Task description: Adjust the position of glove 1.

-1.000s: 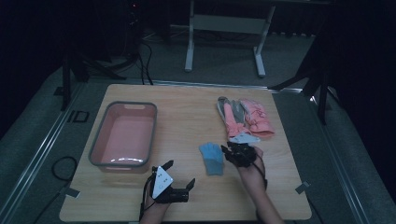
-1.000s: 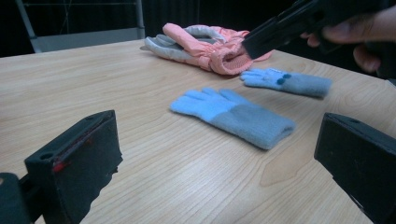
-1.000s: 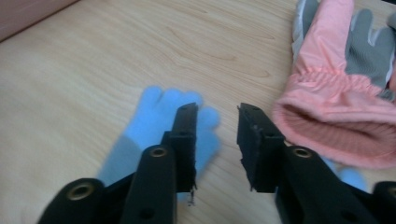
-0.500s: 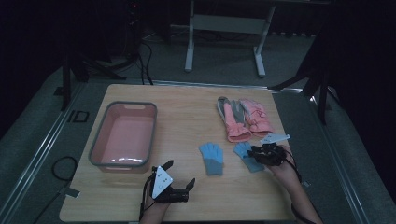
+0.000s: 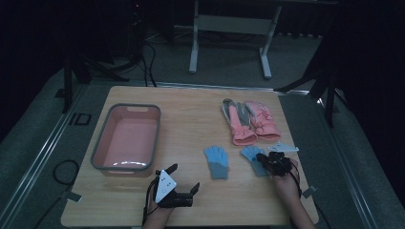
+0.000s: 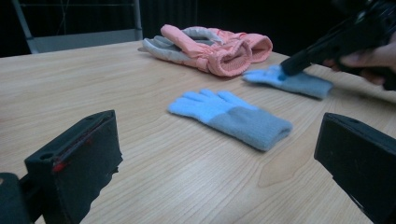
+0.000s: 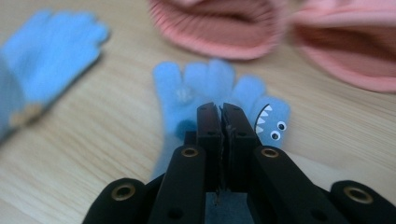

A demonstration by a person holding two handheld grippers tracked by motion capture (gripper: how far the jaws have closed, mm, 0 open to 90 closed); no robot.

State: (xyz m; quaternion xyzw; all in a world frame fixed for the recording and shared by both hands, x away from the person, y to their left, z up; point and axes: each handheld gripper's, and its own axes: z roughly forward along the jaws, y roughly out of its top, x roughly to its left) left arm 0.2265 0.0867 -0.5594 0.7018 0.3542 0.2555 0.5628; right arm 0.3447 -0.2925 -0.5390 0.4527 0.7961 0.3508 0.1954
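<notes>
Fingers of the right gripper point(image 7: 219, 114) pinched together on the blue glove point(image 7: 205, 88) near the bench's right edge; left gripper point(image 6: 219, 177) spread wide and empty at the front edge. Likely risk: knit slipping from so thin a pinch, or dragging flat and catching the pink gloves point(image 5: 250, 121) just behind. Counted: two blue gloves, second blue glove point(image 5: 217, 161) mid-bench; two pink gloves; one pink tub point(image 5: 100, 157) toward the left edge.

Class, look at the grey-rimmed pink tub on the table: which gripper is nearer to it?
Left. The left gripper sits just below the pink tub's near right corner; the right gripper is across the table, on a blue glove.
</notes>
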